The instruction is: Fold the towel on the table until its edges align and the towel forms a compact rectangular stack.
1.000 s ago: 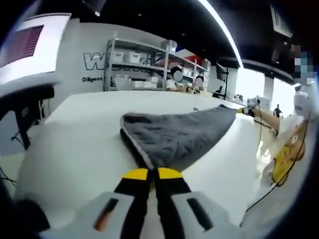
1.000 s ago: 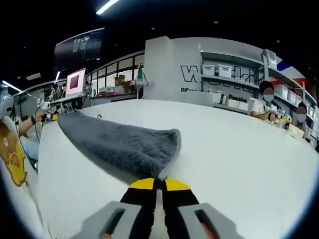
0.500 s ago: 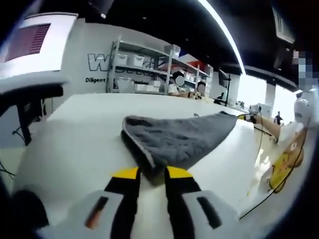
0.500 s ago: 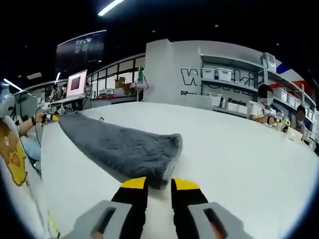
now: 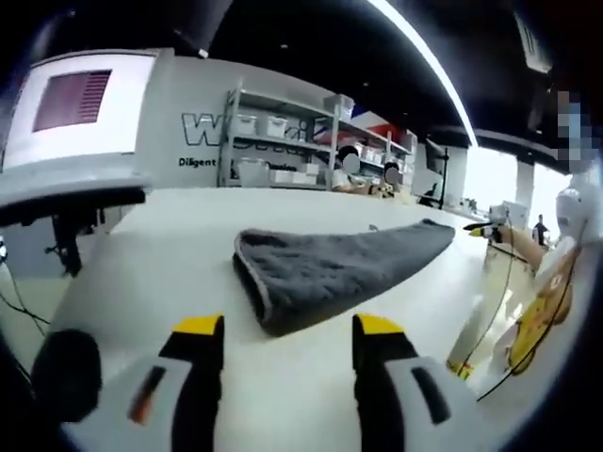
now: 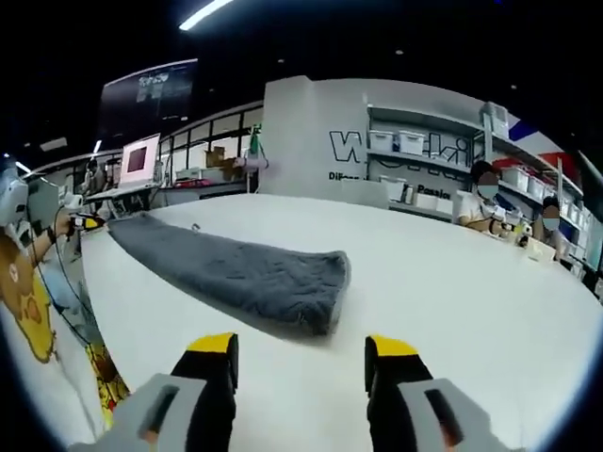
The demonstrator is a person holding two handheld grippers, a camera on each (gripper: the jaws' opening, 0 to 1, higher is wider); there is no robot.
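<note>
You are looking across a broad white table (image 5: 170,245) with a smooth, plain surface that stretches away toward shelving at the back of the room. A dark grey towel (image 5: 330,268) lies flat on it, folded over into a long narrow band, with its rounded folded end nearest you in the left gripper view and the rest running off to the right. In the right gripper view the same table (image 6: 452,282) carries the towel (image 6: 245,278) stretching away to the left, close to the table's near edge.
</note>
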